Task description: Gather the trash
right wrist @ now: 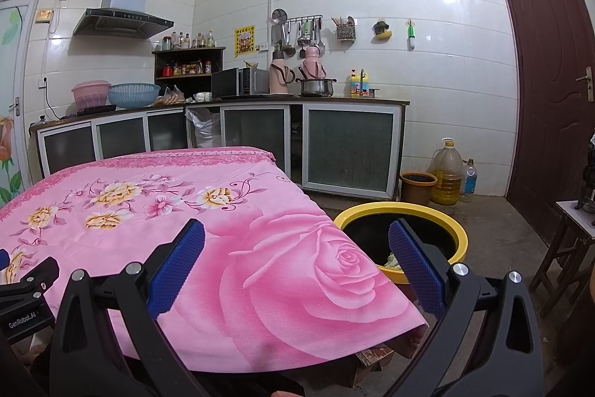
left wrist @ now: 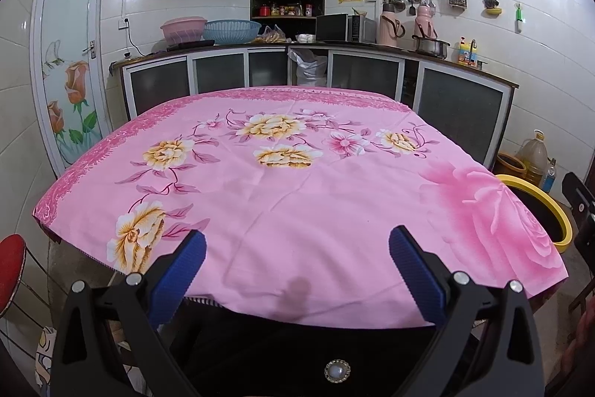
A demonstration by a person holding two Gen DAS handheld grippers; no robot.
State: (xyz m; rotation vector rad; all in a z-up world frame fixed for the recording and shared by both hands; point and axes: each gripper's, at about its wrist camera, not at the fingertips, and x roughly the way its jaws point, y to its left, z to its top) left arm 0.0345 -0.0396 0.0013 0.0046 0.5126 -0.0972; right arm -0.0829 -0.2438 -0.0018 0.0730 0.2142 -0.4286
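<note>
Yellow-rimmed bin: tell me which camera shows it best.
The right wrist view. There the yellow-rimmed bin shows nearly its whole rim and some trash inside, beside the table's corner. The left wrist view catches only an arc of its rim past the pink tablecloth, contents hidden.

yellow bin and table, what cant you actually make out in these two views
- Yellow bin contents: in the right wrist view only a pale scrap shows; the right gripper finger and the bin's dark inside hide the rest.
- Same bin in the left wrist view: the pink tablecloth covers most of it.
- Under the table: hidden by the cloth in both views.
</note>
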